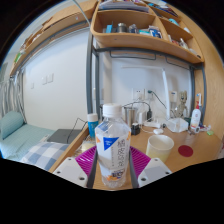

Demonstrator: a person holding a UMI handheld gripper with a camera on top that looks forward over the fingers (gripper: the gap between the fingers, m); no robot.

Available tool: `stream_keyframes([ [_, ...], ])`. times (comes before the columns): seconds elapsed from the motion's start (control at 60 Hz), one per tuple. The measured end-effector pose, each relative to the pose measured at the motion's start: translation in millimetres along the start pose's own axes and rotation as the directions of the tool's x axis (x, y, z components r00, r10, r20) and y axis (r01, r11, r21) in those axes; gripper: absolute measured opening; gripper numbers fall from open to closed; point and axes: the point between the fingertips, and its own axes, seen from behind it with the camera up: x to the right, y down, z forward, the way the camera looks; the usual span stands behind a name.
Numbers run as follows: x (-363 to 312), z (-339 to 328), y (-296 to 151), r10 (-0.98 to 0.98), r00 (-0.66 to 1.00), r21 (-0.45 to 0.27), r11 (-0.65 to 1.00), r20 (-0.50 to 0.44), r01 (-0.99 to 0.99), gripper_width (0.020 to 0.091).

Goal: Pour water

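I see the clear plastic water bottle with a white cap (112,150) standing between my fingers (84,157), which squeeze it from both sides, above the wooden table (205,145).

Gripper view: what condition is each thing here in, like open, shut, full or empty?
Gripper: shut on the bottle, both fingers pressing its sides.
Water bottle: upright, white cap on, held between the fingers.
Pads: against the bottle.
White cup: upright, beside the bottle; contents not visible.
Red lid: lying flat on the desk.
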Motion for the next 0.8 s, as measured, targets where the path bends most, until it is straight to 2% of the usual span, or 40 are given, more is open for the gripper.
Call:
stream_keyframes([
  [0.133, 2, 7, -4, -0.004, 1.000, 0.053, 0.999, -0.009, 0.004, 0.0447],
  [0.233, 3, 6, -5, -0.019, 1.000, 0.066, 0.998, -0.016, 0.020, 0.0396],
  [0.267, 3, 6, -5, -0.023, 1.000, 0.062, 0.998, -0.018, 0.024, 0.0397],
  [0.283, 3, 7, -5, -0.027, 0.999, 0.060, 0.998, -0.018, 0.028, 0.0373],
  [0.467, 5, 11, -9, 0.021, 1.000, 0.010, 1.000, -0.008, -0.021, 0.0368],
  [0.633, 13, 27, -13, 0.369, 0.929, -0.082, 0.926, 0.001, -0.368, 0.0369],
  [0.683, 16, 31, -13, 0.508, 0.861, -0.109, 0.855, -0.012, -0.506, 0.0367],
  [0.8, 23, 39, -24, 0.760, 0.650, -0.113, 0.645, -0.012, -0.756, 0.0367],
])
